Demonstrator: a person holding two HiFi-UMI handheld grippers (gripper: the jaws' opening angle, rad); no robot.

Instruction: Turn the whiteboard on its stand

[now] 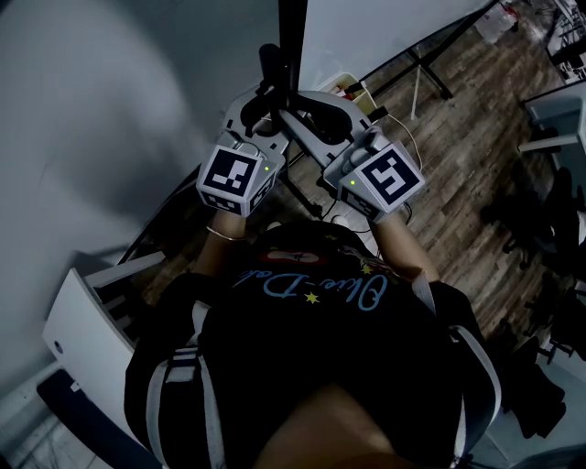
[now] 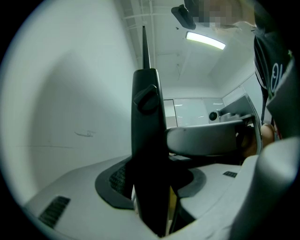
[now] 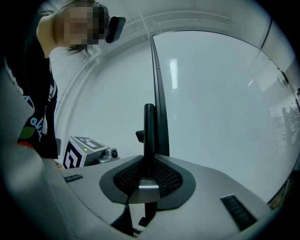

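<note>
- Head view: the left gripper (image 1: 265,103) and the right gripper (image 1: 298,114) meet on the stand's black post (image 1: 293,41), beside the whiteboard (image 1: 385,27).
- Left gripper view: its jaws are clamped on the post (image 2: 147,140), which fills the gap between them.
- Right gripper view: its jaws are closed on the same post (image 3: 149,136), and the whiteboard (image 3: 225,117) rises just behind.

Only real text is light-blue cursive on the person's black shirt (image 1: 311,291), upside down in the head view and reading roughly "Blue Da…", with the rest lost in folds. The left marker cube (image 1: 236,176) and right marker cube (image 1: 389,177) carry black-and-white square codes, no letters or digits. A faint scribble on the whiteboard (image 2: 70,117) in the left gripper view is illegible.
</note>
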